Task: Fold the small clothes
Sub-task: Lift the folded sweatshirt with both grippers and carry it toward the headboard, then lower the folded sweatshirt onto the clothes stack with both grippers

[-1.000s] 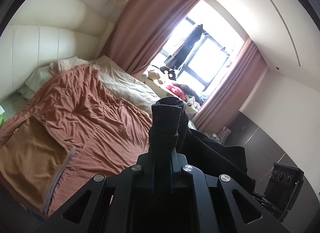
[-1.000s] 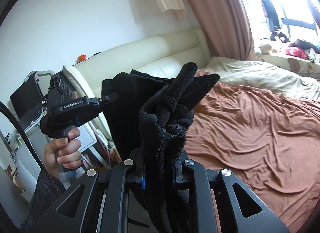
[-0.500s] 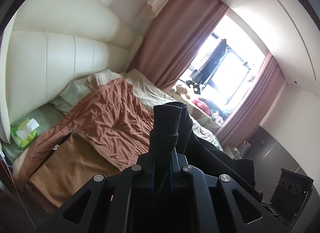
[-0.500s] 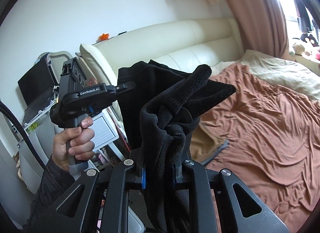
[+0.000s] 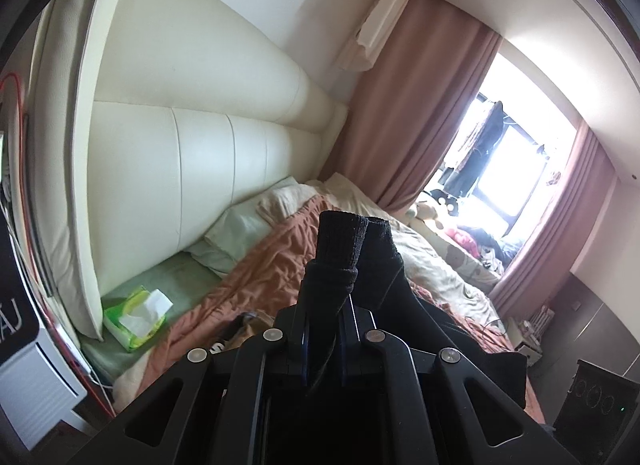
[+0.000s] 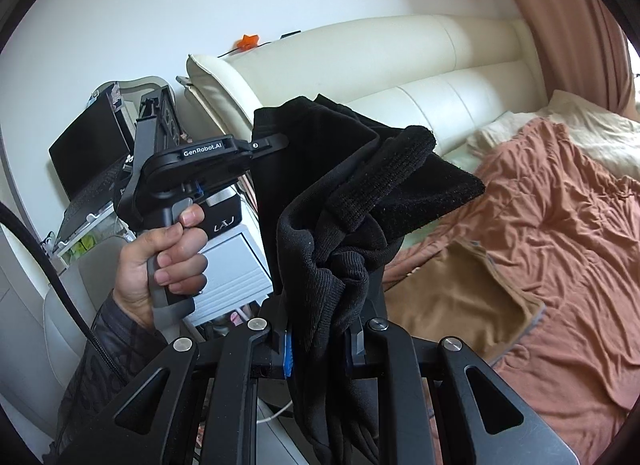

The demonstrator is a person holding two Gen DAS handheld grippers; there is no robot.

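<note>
A black knit garment (image 6: 360, 217) hangs in the air between both grippers, above the bed's edge. My right gripper (image 6: 320, 341) is shut on a bunched ribbed part of it, and the rest droops below the fingers. In the right wrist view a hand (image 6: 168, 253) holds my left gripper (image 6: 276, 144) at the upper left, pinching another corner of the garment. In the left wrist view that left gripper (image 5: 324, 325) is shut on the garment's ribbed hem (image 5: 340, 253), which sticks up between the fingers. The cloth trails down to the right.
The bed carries a rumpled rust-brown duvet (image 6: 560, 245) and a flat tan cloth (image 6: 452, 297) near its edge. A cream padded headboard (image 5: 200, 185) and a green tissue pack (image 5: 136, 317) are at the left. A laptop (image 6: 88, 165) and a grey-white unit (image 6: 228, 265) stand beside the bed.
Both views have swung away from the window toward the headboard and bedside. The garment stays held in both grippers, and the left gripper appears larger and closer in the right wrist view.
</note>
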